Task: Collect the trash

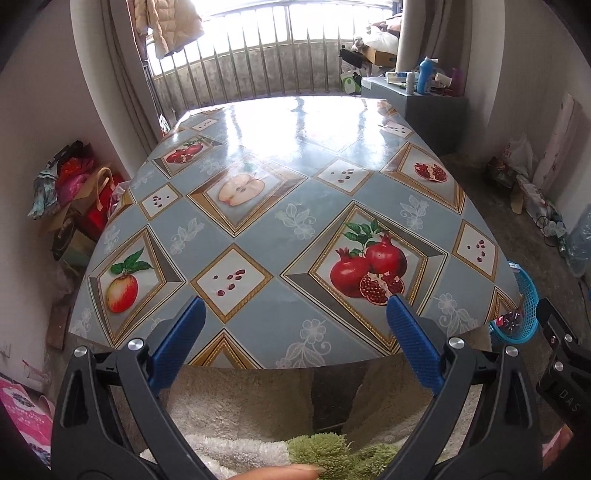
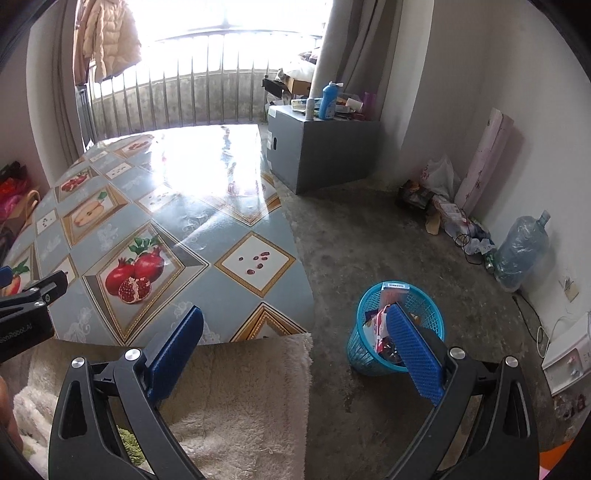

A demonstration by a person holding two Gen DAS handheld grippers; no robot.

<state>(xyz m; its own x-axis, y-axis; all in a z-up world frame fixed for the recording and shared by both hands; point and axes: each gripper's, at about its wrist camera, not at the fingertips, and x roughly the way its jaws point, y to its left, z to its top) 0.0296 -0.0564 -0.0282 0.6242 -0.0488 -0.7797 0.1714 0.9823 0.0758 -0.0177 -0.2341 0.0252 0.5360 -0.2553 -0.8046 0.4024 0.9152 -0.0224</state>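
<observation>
Hovering at the near bench (image 1: 258, 229) edge, left gripper (image 1: 295, 314) jaws spread, empty, right gripper (image 2: 295, 325) jaws spread, empty, blue bin (image 2: 364, 354) on floor right of bench, trash (image 2: 380, 332) wrappers inside it, bench top bare of trash

Room w/ bare concrete floor (image 2: 369, 236) and pale plaster walls (image 2: 480, 74). Centre: desk (image 1: 295, 206) under glossy blue-grey fruit-print cloth, strong glare at far end. Top of frame: railed window (image 1: 258, 55), bright daylight; padded jacket (image 1: 166, 26) hung upper left. Grey cabinet (image 2: 325, 151) w/ bottles, upper right. Large water jug (image 2: 521, 251) by right wall.
</observation>
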